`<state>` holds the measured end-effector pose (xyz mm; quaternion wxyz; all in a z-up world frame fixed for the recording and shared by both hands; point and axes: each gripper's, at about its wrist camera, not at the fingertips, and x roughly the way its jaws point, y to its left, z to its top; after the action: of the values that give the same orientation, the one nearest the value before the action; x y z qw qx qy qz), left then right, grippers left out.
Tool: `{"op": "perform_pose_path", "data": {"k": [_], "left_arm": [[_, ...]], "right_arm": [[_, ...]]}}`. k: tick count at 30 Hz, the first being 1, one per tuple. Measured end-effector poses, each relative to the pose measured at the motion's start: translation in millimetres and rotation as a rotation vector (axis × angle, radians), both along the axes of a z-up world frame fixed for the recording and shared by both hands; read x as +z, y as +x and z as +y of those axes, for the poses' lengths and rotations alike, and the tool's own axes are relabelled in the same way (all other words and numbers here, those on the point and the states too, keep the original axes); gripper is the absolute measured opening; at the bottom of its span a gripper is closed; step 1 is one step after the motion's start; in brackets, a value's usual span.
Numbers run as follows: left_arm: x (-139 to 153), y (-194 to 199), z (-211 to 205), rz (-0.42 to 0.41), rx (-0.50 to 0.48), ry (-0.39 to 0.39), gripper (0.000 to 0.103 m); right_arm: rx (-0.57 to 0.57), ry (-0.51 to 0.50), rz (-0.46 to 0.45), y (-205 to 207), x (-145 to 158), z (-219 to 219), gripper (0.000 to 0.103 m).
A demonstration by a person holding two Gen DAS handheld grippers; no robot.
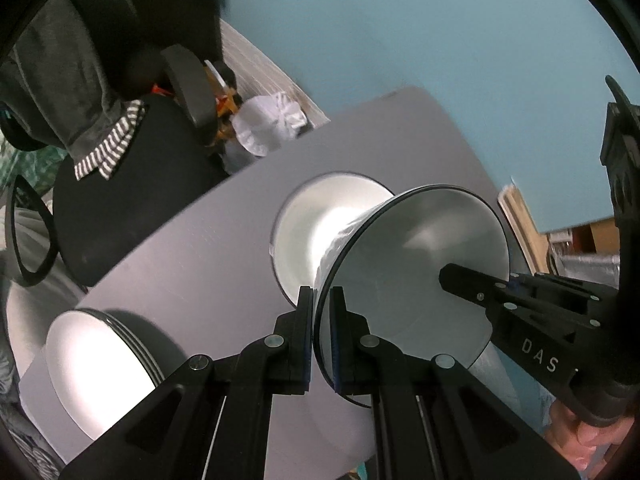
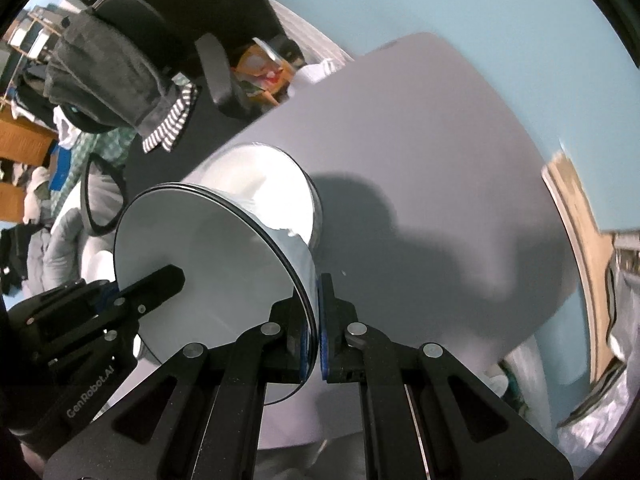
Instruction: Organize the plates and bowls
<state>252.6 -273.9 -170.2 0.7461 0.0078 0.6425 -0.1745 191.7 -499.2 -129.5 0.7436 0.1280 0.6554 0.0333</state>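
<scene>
Bowls and plates sit on a broad grey matte surface [image 1: 168,264] with rounded corners, which fills the middle of both views against a flat pale blue floor. At the upper left of each frame stands a black office chair [image 1: 120,184] with a dark grey fleece garment [image 1: 64,80] and a striped cloth draped over it.

Largest of the task's things is the raised bowl [image 1: 404,280], white, smooth and round with a thin dark rim, tilted on edge at centre right of the left wrist view and centre left of the right wrist view. Behind it a second white bowl [image 1: 320,220] of the same shape rests on the surface. A stack of white plates [image 1: 96,364], glossy and shallow, lies at the lower left of the left wrist view.

Both black grippers hold the raised bowl by opposite sides of its rim. The left gripper [image 1: 320,336] is pinched narrow on the rim at bottom centre of its own view. The right gripper [image 2: 314,340] is likewise clamped narrow on the rim, blue pads against the wall.
</scene>
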Motion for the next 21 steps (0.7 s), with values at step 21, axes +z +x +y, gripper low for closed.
{"op": "perform_pose_path", "data": {"k": [21], "left_arm": [[-36,33,5,0.043,0.036,0.046,0.007]], "right_arm": [[0.059,-0.014,0.092,42,-28,5,0.005]]}}
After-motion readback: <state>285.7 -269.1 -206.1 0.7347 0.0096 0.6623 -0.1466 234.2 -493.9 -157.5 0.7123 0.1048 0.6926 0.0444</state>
